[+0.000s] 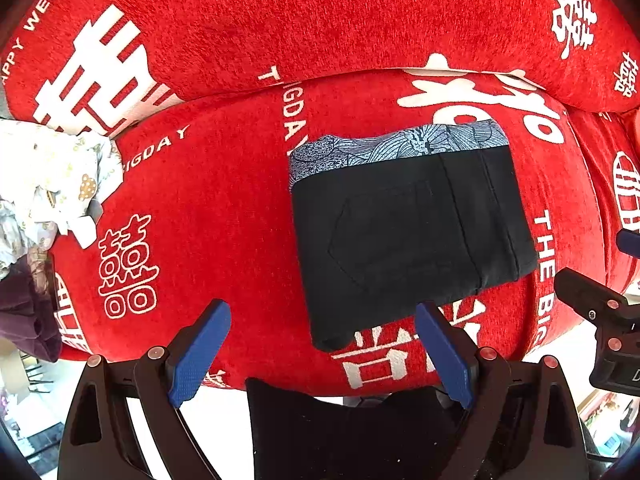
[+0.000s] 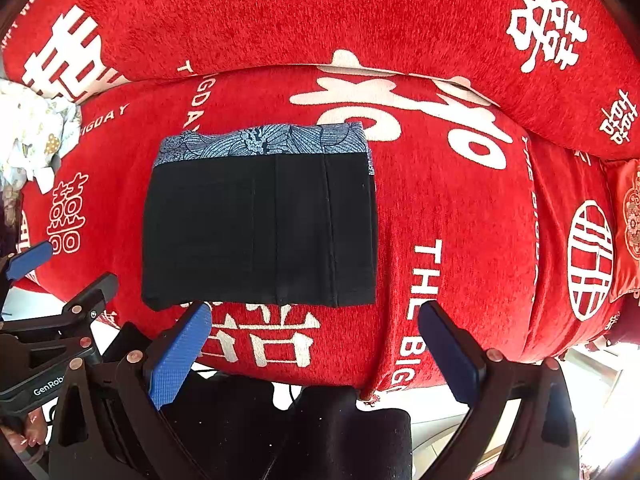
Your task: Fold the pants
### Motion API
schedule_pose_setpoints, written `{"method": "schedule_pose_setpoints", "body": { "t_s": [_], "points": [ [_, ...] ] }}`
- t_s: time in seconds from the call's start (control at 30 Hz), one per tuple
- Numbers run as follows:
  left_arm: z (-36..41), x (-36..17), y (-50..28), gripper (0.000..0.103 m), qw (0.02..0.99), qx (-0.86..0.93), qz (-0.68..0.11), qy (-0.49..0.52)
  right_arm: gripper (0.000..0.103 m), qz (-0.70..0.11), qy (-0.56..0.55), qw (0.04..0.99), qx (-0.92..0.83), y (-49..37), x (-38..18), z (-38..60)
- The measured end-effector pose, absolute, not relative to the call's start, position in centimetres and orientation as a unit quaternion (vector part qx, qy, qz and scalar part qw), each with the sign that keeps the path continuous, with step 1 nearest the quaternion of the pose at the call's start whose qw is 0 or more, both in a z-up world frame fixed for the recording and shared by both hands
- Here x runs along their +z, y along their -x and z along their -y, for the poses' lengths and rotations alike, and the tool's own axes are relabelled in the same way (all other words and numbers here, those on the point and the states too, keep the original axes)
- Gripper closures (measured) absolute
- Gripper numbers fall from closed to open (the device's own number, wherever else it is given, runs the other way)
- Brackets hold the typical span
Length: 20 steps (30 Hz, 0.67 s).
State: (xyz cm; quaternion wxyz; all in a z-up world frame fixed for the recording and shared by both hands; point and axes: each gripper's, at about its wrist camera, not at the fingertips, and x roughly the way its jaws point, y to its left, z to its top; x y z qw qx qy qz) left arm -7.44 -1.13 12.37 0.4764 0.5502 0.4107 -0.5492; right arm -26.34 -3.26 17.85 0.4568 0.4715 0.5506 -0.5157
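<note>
Folded black fabric pants (image 2: 260,232) with a blue patterned waistband lie flat on the red cushion cover with white lettering (image 2: 460,208). Only the left view shows a back pocket seam. Left gripper (image 1: 322,354) and right gripper (image 2: 316,354) both hang released, empty.

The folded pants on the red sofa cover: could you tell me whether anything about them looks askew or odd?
Nothing stands out. The black pants lie in a compact, flat rectangle on the red cover, edges fairly even, a blue patterned fabric layer showing along the far edge.
</note>
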Motion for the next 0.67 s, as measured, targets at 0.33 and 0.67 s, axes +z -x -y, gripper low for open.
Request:
{"method": "schedule_pose_setpoints", "body": {
  "t_s": [0.33,0.67],
  "points": [
    [1.08,12.1,7.54,0.009,0.48,-0.546,-0.407,-0.552,0.0,-0.555,-0.472,0.456,-0.512,26.33,17.47,3.39],
    [1.05,11.89,7.61,0.009,0.471,-0.554,-0.417,-0.546,0.0,-0.556,-0.472,0.455,-0.511,26.28,17.24,3.49]
  ]
}}
